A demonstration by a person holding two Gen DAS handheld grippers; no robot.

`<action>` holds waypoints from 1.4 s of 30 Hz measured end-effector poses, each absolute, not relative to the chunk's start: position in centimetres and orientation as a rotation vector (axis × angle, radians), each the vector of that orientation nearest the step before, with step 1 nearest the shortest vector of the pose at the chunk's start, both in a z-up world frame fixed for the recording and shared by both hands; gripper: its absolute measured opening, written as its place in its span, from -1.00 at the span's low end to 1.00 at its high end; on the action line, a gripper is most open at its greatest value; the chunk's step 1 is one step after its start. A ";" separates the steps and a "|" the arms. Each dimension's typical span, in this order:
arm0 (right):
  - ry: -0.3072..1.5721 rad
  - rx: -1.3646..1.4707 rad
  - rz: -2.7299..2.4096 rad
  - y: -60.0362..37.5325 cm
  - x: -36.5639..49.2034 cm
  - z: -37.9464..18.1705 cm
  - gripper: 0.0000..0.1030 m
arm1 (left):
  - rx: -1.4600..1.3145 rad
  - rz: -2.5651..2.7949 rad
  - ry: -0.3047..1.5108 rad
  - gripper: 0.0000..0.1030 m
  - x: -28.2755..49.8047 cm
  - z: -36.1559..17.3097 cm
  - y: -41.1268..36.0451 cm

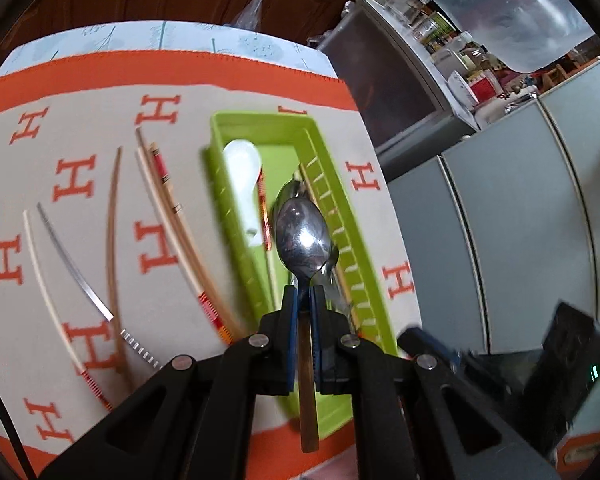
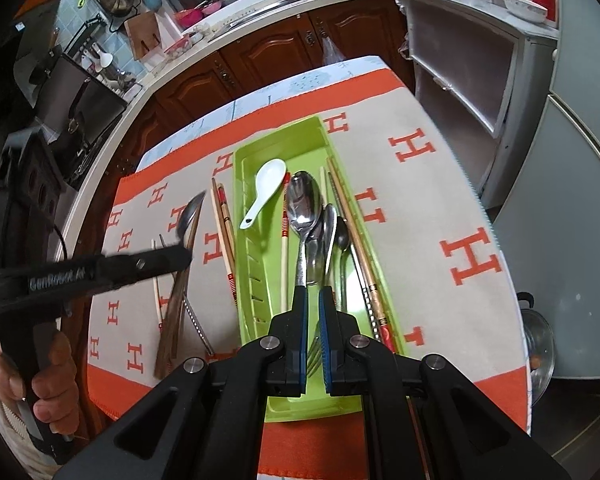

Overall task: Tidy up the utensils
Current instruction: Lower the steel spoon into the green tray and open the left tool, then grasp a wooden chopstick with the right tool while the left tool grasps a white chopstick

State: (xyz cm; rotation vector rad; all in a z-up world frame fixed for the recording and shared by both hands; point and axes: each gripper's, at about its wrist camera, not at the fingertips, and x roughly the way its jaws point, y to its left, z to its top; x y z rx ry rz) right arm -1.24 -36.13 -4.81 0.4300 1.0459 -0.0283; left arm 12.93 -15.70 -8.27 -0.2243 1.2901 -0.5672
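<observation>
My left gripper point(image 1: 304, 292) is shut on a metal spoon with a wooden handle point(image 1: 302, 236), held above the green tray point(image 1: 364, 276); it also shows in the right wrist view point(image 2: 184, 256) over the mat left of the tray, with the spoon point(image 2: 190, 216). The green tray point(image 2: 252, 248) holds a white ceramic spoon point(image 2: 264, 188), several metal spoons point(image 2: 306, 208), a fork point(image 2: 314, 354) and chopsticks point(image 2: 364, 264). My right gripper point(image 2: 313, 300) is open just above the tray's near half, empty. Loose chopsticks point(image 1: 160, 216) lie on the mat left of the tray.
An orange-and-grey patterned mat point(image 2: 440, 208) covers the round table. Wooden kitchen cabinets point(image 2: 276, 56) and a counter with dishes stand behind. Grey cupboards point(image 1: 500, 220) are on the right. A steel pot lid point(image 2: 538, 340) sits beyond the table's right edge.
</observation>
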 end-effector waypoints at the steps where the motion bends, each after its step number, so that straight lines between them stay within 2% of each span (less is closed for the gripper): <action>1: 1.045 0.433 -0.031 -36.3 -1.4 -4.8 -0.89 | -0.212 -0.557 1.285 -0.93 13.2 -8.6 -16.5; 10: 1.045 0.461 -0.069 -37.9 -2.3 -5.4 -0.89 | -0.136 -0.464 1.313 -0.90 14.3 -12.4 -18.8; 12: 1.046 0.469 -0.072 -38.2 -2.4 -5.5 -0.89 | -0.127 -0.474 1.310 -0.61 14.0 -12.3 -18.7; 19: 1.054 0.475 -0.064 -37.6 -2.3 -5.5 -0.89 | -0.084 -0.508 1.248 -0.48 11.9 -10.2 -16.8; 21: 1.054 0.471 -0.049 -37.0 -2.2 -5.4 -0.89 | -0.074 -0.494 1.231 -0.20 11.2 -9.7 -15.5; 22: 1.055 0.469 -0.044 -36.7 -2.2 -5.4 -0.89 | -0.071 -0.481 1.222 -0.15 10.8 -9.5 -14.7; 29: 1.088 0.437 0.012 -33.6 -1.5 -5.8 -0.89 | -0.091 -0.365 1.164 -0.11 8.5 -9.2 -8.1; 33: 1.107 0.383 0.062 -30.6 -1.1 -5.8 -0.89 | -0.079 -0.298 1.126 0.12 7.0 -9.4 -5.2; 42: 1.146 0.270 0.153 -23.7 -0.2 -6.0 -0.89 | -0.115 -0.219 1.088 0.19 5.7 -9.8 -0.6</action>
